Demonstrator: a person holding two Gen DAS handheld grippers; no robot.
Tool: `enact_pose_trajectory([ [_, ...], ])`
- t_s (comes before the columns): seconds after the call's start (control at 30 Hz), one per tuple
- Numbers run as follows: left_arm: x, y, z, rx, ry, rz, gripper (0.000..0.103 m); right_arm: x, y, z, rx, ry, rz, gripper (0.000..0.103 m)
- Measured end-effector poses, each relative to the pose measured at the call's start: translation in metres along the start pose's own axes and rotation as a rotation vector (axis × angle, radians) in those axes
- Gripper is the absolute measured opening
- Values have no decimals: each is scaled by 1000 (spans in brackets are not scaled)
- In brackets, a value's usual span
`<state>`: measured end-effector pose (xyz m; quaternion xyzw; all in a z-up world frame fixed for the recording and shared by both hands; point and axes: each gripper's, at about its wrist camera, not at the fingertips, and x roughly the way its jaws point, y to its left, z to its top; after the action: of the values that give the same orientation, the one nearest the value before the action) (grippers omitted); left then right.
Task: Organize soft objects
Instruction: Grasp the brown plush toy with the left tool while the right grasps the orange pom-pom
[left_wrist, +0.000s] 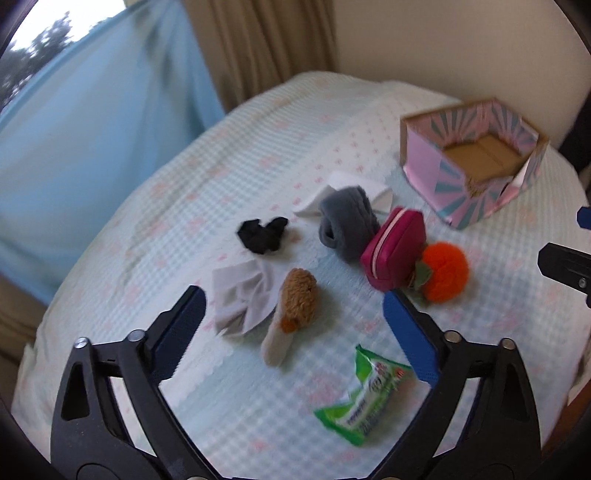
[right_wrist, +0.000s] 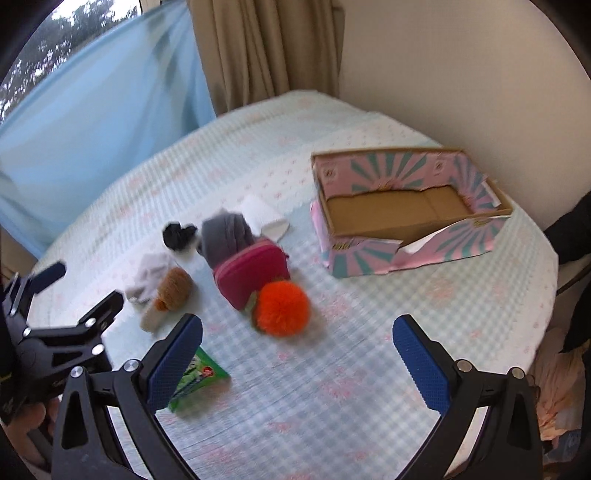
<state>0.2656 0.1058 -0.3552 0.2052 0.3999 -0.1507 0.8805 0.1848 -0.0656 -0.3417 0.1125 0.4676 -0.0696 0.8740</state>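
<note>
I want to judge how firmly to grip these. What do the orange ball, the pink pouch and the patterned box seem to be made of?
Orange ball: fluffy synthetic fur or yarn, matte, judging by its fuzzy outline; likely squashes easily.
Pink pouch: probably smooth fabric or faux leather with a pale zipper edge; the blur leaves the weave unclear.
Patterned box: printed cardboard, brown raw inside, with a torn front wall; thin and crushable.

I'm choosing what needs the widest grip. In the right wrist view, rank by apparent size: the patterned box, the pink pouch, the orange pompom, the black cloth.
1. patterned box, clearly largest
2. pink pouch
3. orange pompom, close to the pouch and nearer the camera, so unsure
4. black cloth, smallest, though farther away
</note>
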Motion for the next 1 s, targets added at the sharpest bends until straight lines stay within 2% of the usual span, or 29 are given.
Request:
enact_pose_trajectory([
  [0.23,82,-17,-12,64,54,-12,80,67,3,2,-6,65,-4,100],
  [0.4,121,-20,-22,81,91,1,73,107,5,2,-21,90,6,100],
  [0.5,133,-19,-29,58,109,-25,71,130,8,2,-27,104,16,97],
  [0.7,144,-24,-37,89,95,2,64,167,11,1,-7,146,30,83],
  [0.77,147,-22,-37,84,95,14,56,174,14,0,-17,162,35,76],
  [0.93,153,-8,-36,65,104,50,32,186,22,-5,-46,205,57,47],
  [1.0,155,-3,-35,54,105,30,31,186,25,-5,-54,208,44,43],
])
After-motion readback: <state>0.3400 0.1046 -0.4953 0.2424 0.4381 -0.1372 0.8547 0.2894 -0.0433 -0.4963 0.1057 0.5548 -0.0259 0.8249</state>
